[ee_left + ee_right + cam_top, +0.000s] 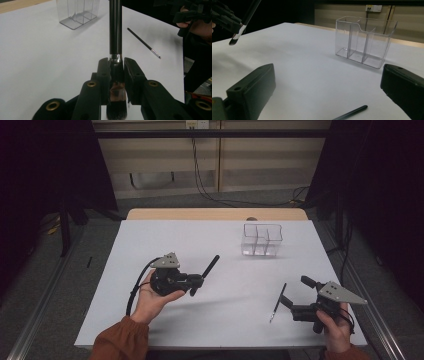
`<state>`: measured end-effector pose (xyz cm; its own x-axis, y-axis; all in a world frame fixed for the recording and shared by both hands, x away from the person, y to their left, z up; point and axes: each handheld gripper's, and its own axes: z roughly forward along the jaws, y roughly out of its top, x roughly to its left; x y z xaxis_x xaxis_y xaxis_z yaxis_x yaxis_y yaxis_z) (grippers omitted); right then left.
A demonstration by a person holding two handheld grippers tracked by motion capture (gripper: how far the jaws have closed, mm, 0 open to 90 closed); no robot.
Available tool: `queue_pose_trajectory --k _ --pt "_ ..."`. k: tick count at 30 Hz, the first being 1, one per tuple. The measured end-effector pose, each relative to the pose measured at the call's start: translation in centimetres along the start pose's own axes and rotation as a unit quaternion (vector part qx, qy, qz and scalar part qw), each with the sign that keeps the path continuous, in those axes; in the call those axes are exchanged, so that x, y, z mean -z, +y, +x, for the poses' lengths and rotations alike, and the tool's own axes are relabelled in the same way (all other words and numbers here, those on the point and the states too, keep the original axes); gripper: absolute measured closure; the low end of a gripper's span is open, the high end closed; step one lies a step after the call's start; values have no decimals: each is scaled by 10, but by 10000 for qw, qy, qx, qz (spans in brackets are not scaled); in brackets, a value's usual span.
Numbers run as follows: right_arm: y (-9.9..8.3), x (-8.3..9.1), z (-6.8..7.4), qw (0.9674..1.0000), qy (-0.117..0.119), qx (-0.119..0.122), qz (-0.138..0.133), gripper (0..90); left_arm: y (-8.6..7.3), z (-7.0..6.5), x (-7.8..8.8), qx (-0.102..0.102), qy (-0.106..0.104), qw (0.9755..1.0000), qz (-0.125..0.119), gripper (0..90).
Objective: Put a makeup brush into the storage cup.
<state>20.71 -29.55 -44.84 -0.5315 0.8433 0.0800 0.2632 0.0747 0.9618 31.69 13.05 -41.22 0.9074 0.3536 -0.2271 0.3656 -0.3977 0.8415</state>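
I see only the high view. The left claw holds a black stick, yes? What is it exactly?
Observer: A thick brush; the left claw grips it at the metal collar, bristles pointing back toward the hand.
Operator: And the thin stick near the right claw?
Observer: A fine brush with a tiny tip, lying flat on the table.
Operator: Is the right claw closed?
Observer: No, the right claw is wide open, with nothing between its jaws.
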Motion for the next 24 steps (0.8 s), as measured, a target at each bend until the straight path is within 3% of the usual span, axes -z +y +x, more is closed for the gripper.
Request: queue_pose_trajectory --k 5,9,21,24 --pt "1 -2 0 9999 107 -4 -1 0 3 -5 -4 -94 -165 9998 81 760" --pt "3 -6 5 9988 403 -273 -108 0 7 -11 -8 -192 -261 9992 237 760" --pt "13 -19 18 9981 591 147 -18 0 12 -19 -17 -331 -334 9974 544 760" --pt "14 -23 22 9972 738 106 -85 0 13 -20 -19 -346 -364 9968 615 760"
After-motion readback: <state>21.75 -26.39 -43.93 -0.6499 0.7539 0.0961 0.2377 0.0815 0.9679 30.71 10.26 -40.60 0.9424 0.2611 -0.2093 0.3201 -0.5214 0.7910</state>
